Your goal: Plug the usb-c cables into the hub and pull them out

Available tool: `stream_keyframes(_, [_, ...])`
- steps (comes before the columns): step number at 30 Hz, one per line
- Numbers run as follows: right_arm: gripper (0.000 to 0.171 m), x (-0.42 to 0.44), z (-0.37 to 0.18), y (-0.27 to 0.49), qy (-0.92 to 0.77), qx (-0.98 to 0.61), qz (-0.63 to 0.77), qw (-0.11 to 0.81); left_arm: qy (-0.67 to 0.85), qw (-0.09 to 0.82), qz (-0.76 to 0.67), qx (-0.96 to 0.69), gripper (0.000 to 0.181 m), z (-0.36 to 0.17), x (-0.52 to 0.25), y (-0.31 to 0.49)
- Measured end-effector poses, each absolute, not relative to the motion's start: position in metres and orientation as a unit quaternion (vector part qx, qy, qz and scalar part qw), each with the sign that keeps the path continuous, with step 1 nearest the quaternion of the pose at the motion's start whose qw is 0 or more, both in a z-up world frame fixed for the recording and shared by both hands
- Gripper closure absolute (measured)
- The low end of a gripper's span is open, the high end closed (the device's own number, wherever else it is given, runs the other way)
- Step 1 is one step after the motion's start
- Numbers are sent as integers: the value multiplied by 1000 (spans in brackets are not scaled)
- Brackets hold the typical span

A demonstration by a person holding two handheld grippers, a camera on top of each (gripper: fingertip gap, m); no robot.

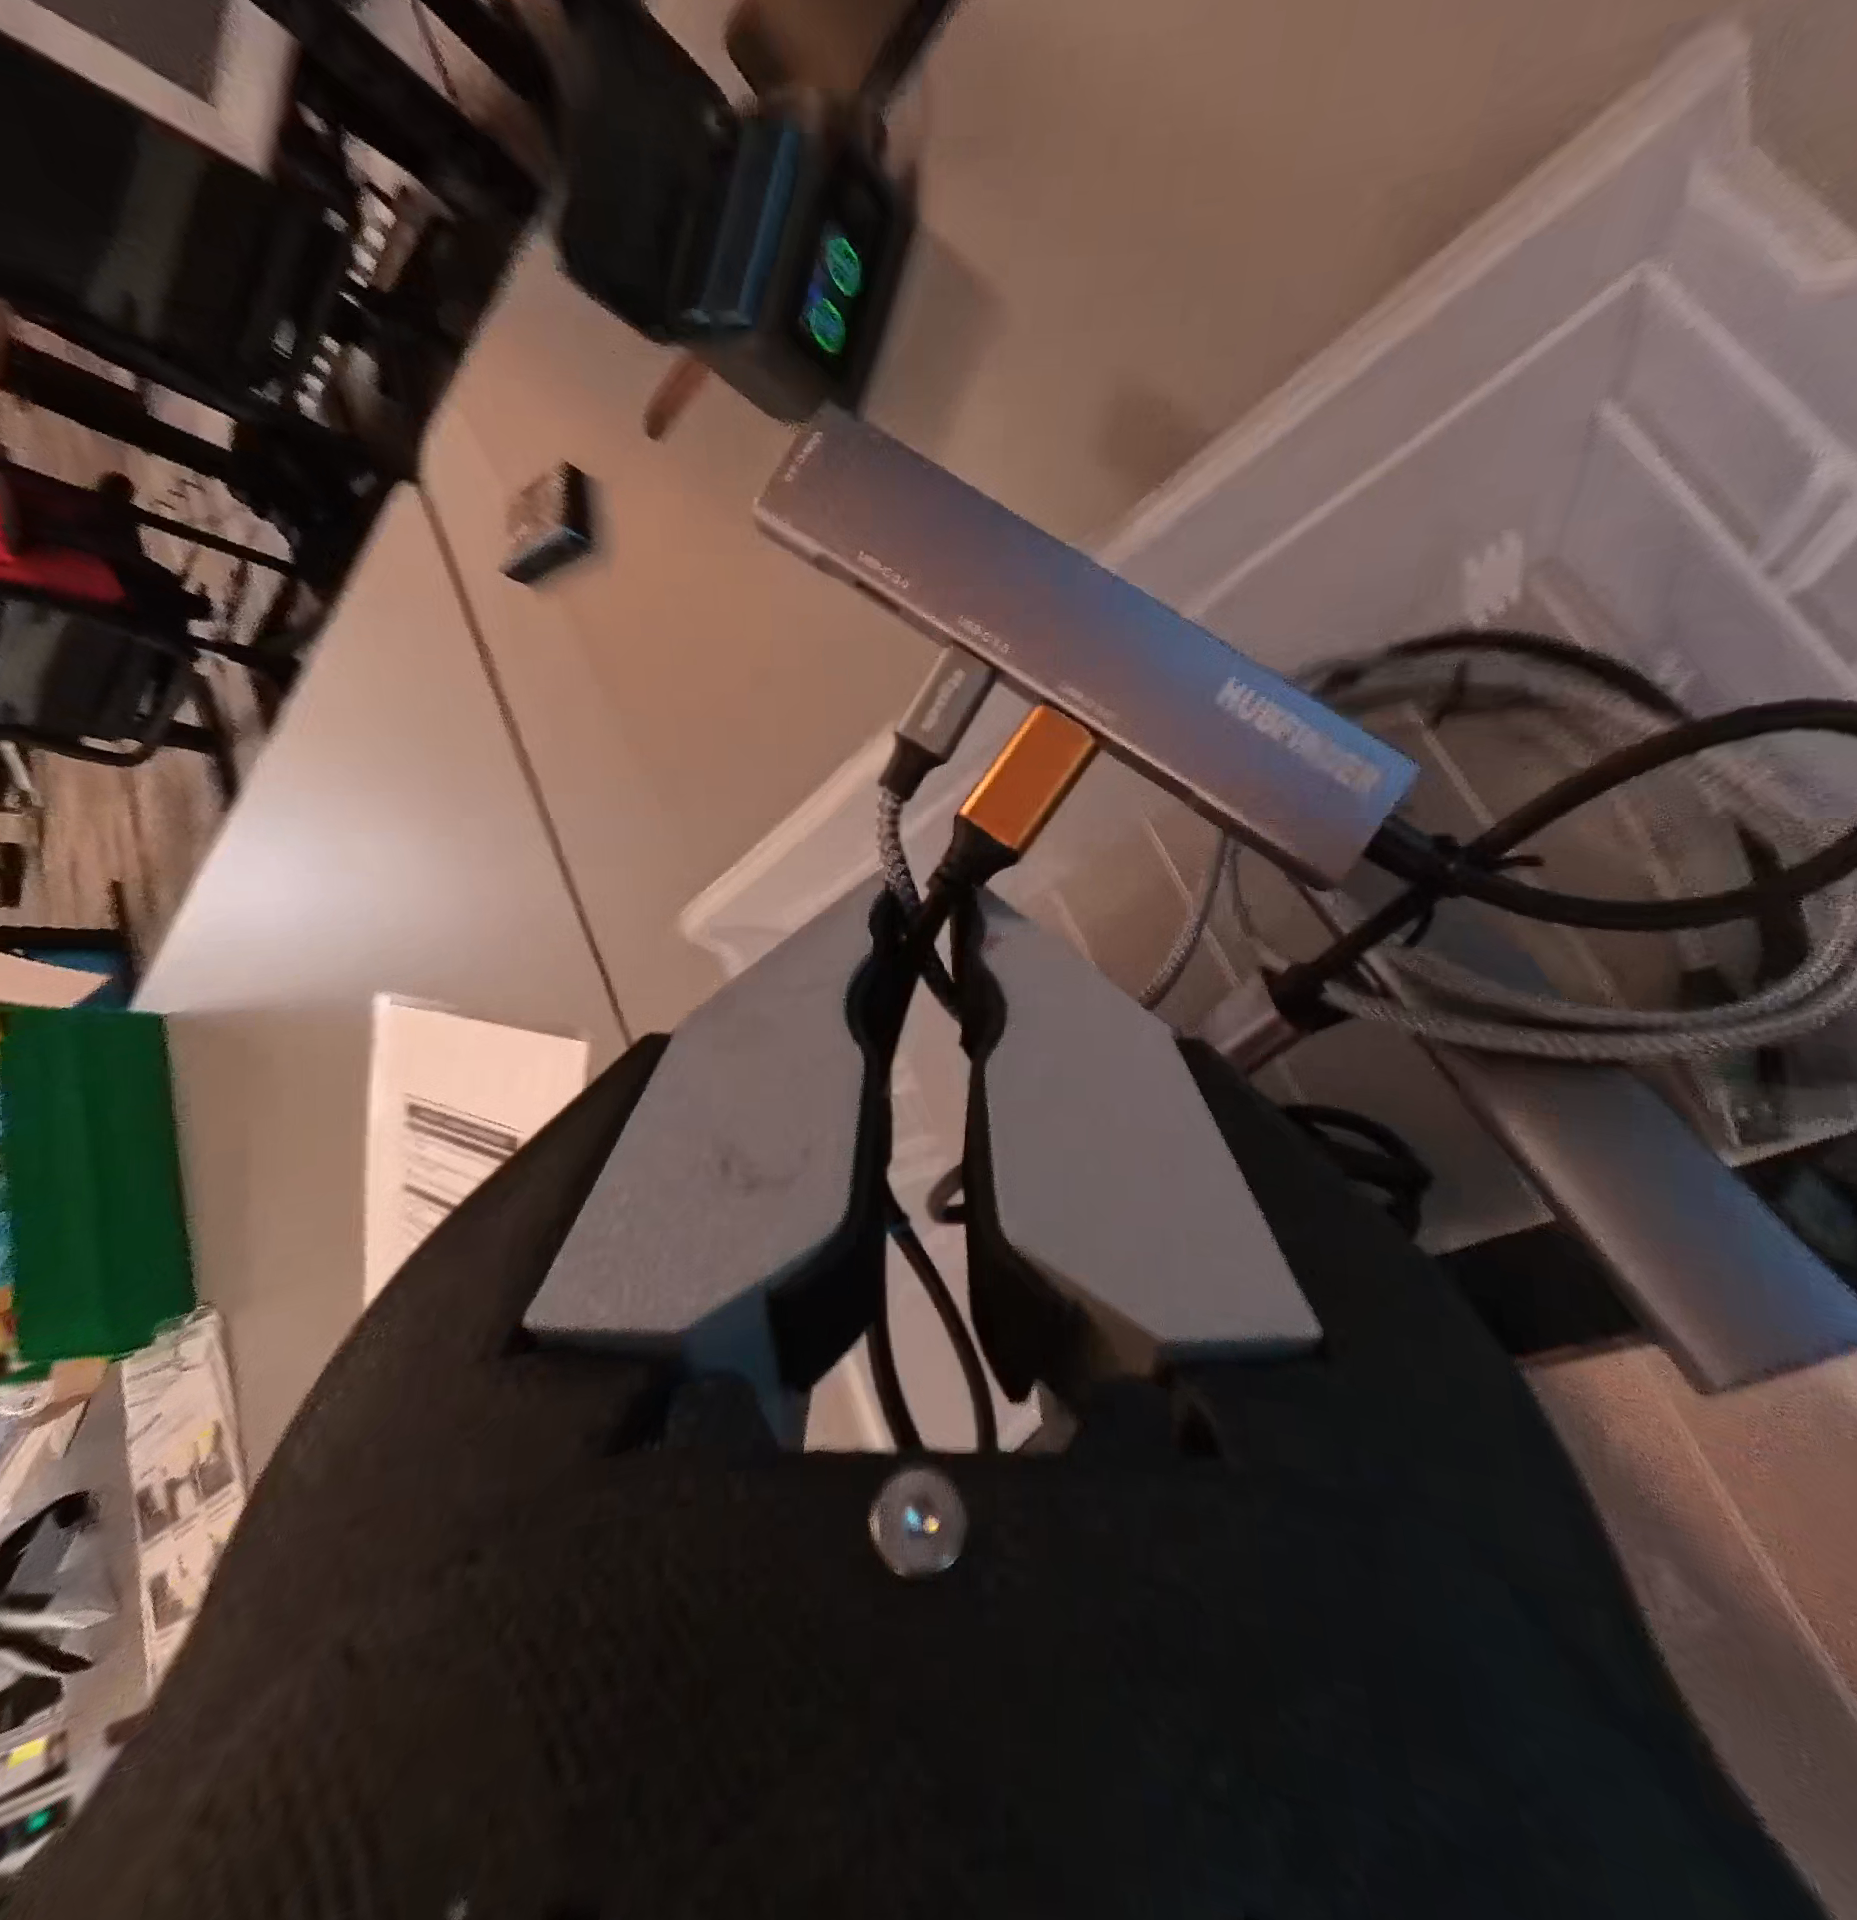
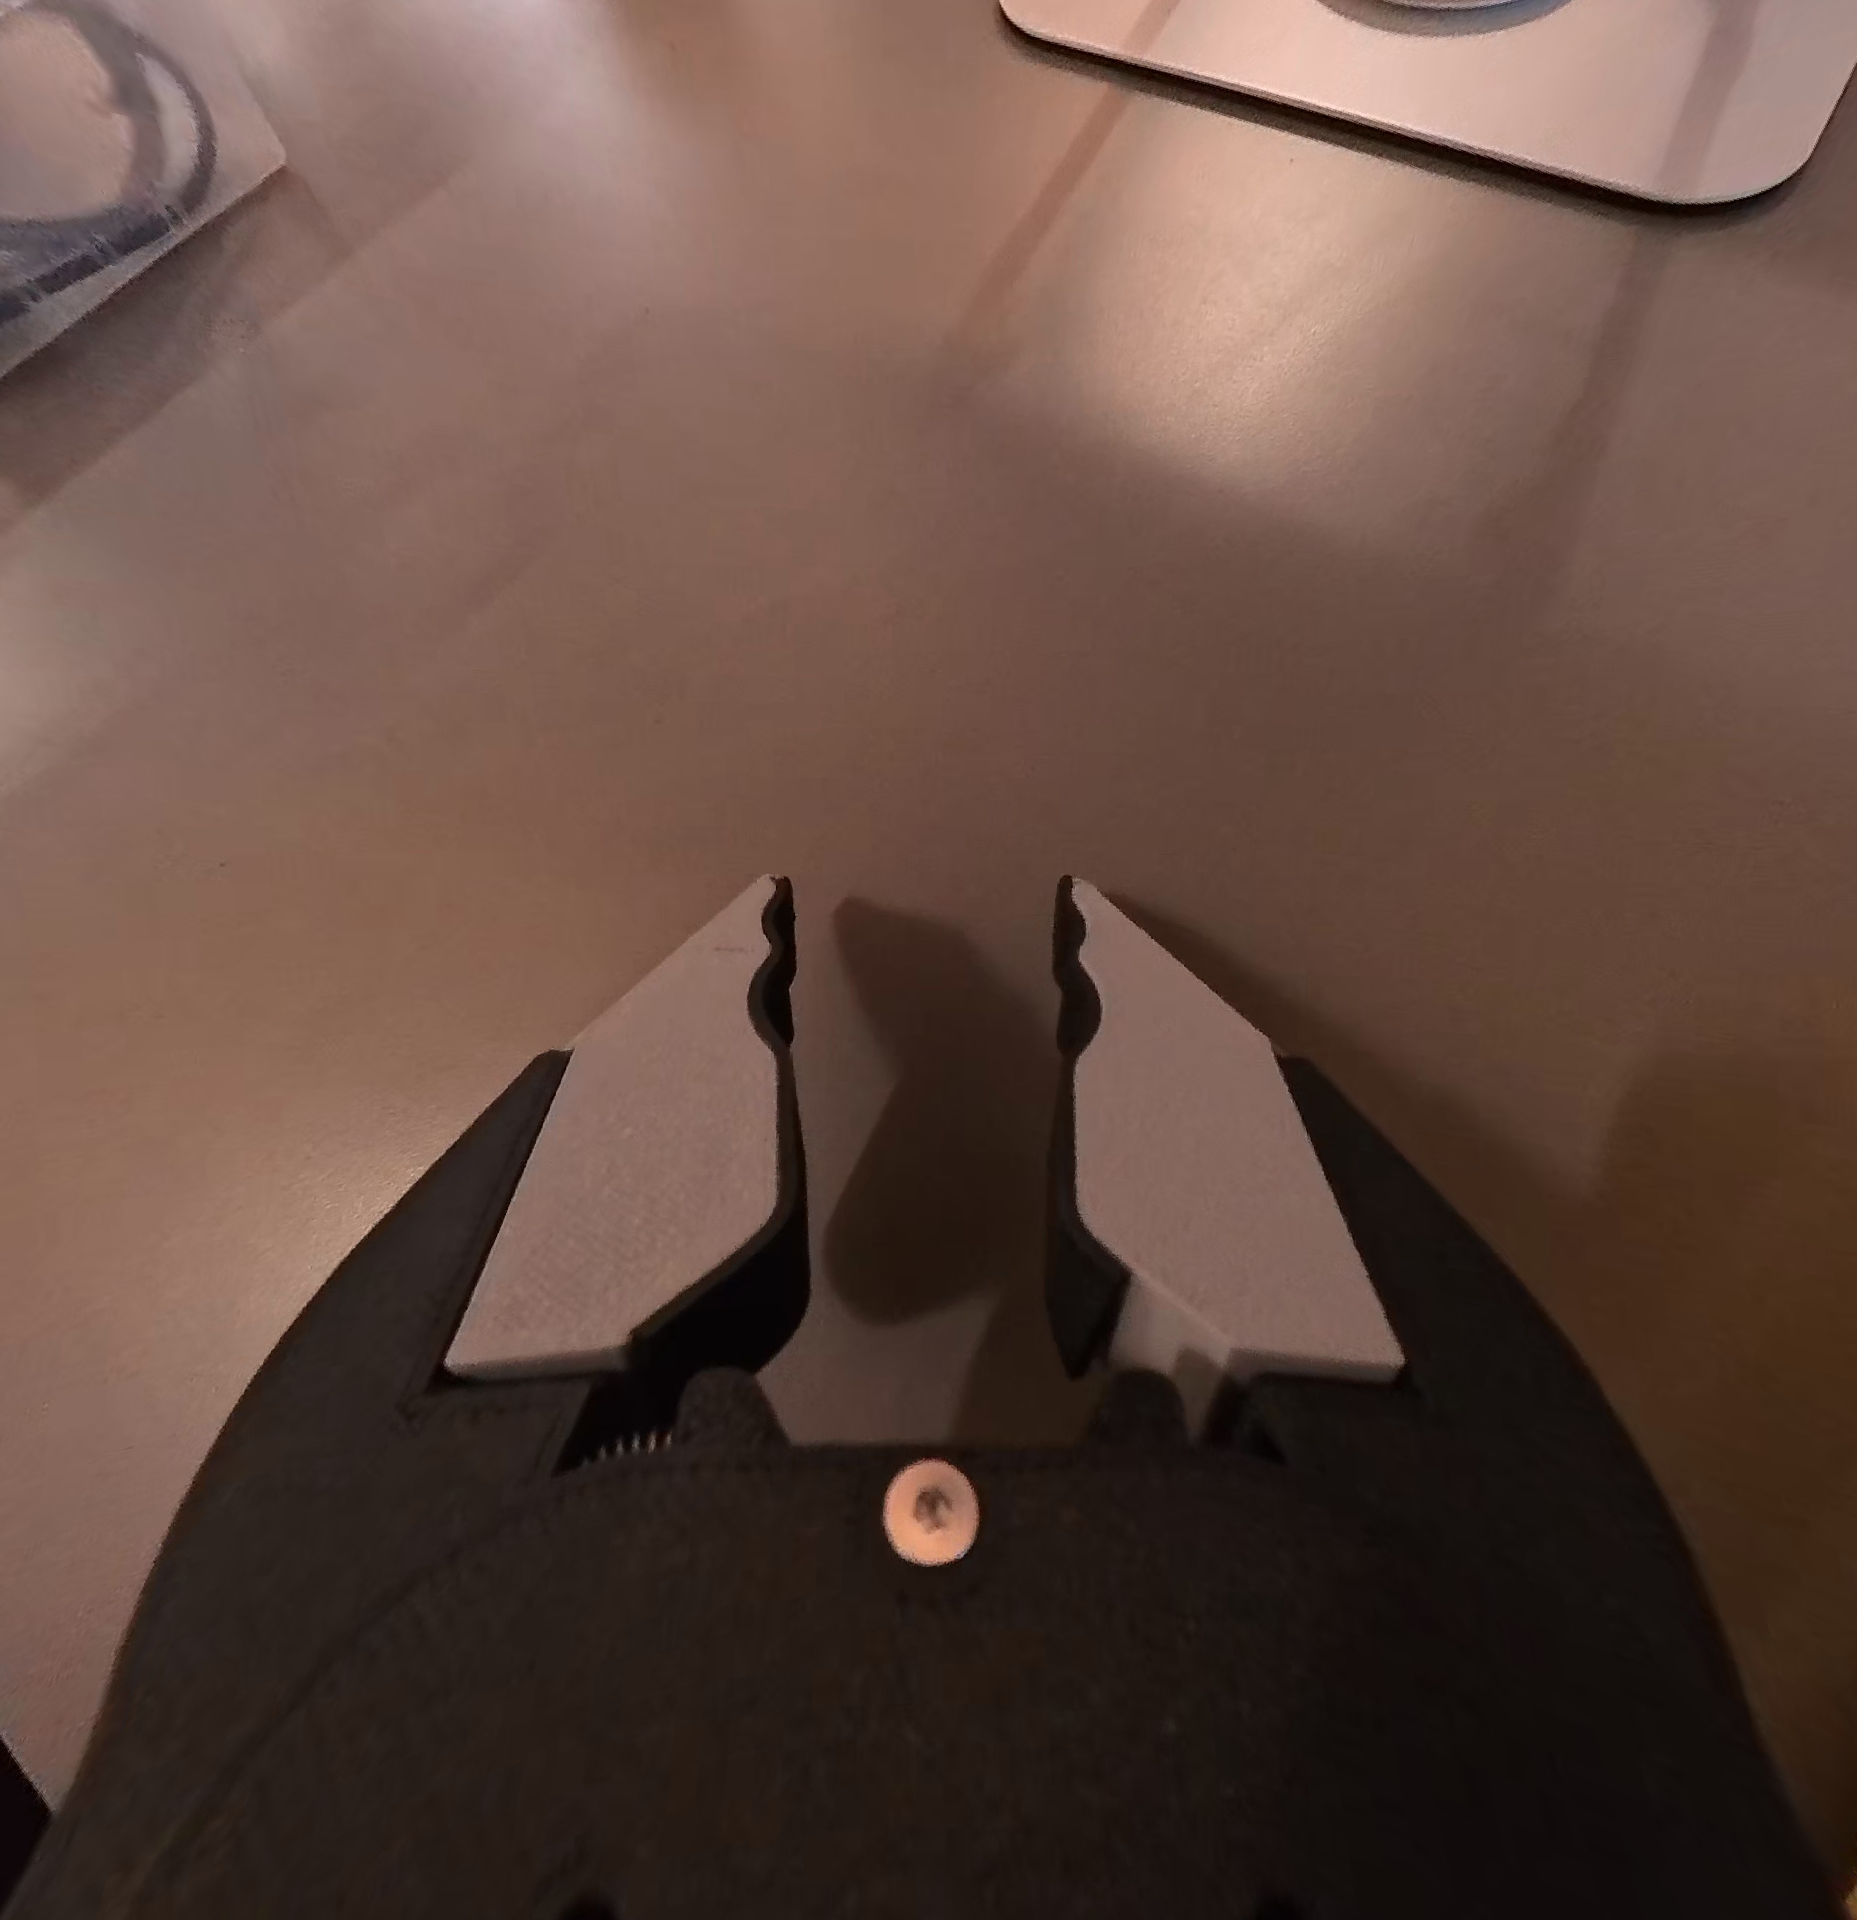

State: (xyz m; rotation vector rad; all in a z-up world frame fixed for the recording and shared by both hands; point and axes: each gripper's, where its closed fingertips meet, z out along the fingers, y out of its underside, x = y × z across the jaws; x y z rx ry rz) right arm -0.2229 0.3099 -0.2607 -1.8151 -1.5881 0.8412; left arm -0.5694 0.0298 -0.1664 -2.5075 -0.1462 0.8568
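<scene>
Currently: left tongs [image 1: 919, 935] pinched shut on both cables [image 1: 908, 883] below plugs | hub [image 1: 1085, 644] hung unsupported, risk: yank drags hub, strains cords | right tongs [image 2: 924, 935] open, empty over counter [image 2: 903, 520]

In the left wrist view we see the hub [image 1: 1085, 649] lying slantwise ahead of the left gripper [image 1: 924, 971], over the worktop [image 1: 508, 831]. Two plugs sit side by side in its near edge, the first plug [image 1: 945, 701] to the left of the second plug [image 1: 1028, 774], and their cables [image 1: 908, 904] cross as they run back between the gripper's fingers. To the right of the hub, a coil of cable [image 1: 1734, 997] lies in a tray [image 1: 1526, 343]. Beyond the hub's far end sits a small box-shaped device [image 1: 758, 239]. In the right wrist view, the right gripper [image 2: 924, 904] hangs over bare worktop, with a flat stand base [image 2: 1475, 104] far ahead to the right.
</scene>
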Motion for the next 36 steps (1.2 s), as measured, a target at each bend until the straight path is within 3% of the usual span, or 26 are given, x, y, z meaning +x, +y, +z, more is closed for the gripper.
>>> stream_keyframes(4, [124, -223, -261, 310, -595, -680, 313, 291, -89, 334, 382, -857, 176, -85, -572, 29])
stream_keyframes(12, [125, -221, -256, 311, -582, -681, 327, 300, -121, 495, 529, -678, 176, 143, -536, 23])
stream_keyframes(17, [123, -221, -252, 309, -578, -678, 346, 295, -87, 586, 481, -646, 176, 215, -466, 52])
stream_keyframes(22, [119, -221, -243, 304, -579, -659, 375, 301, 10, 632, 410, -658, 177, 179, -372, 115])
stream_keyframes(31, [105, -220, -198, 290, -562, -583, 469, 354, 160, 623, 296, -707, 177, -47, -262, 221])
stream_keyframes(36, [91, -208, -163, 290, -524, -535, 537, 388, 216, 649, 292, -668, 176, -117, -247, 240])
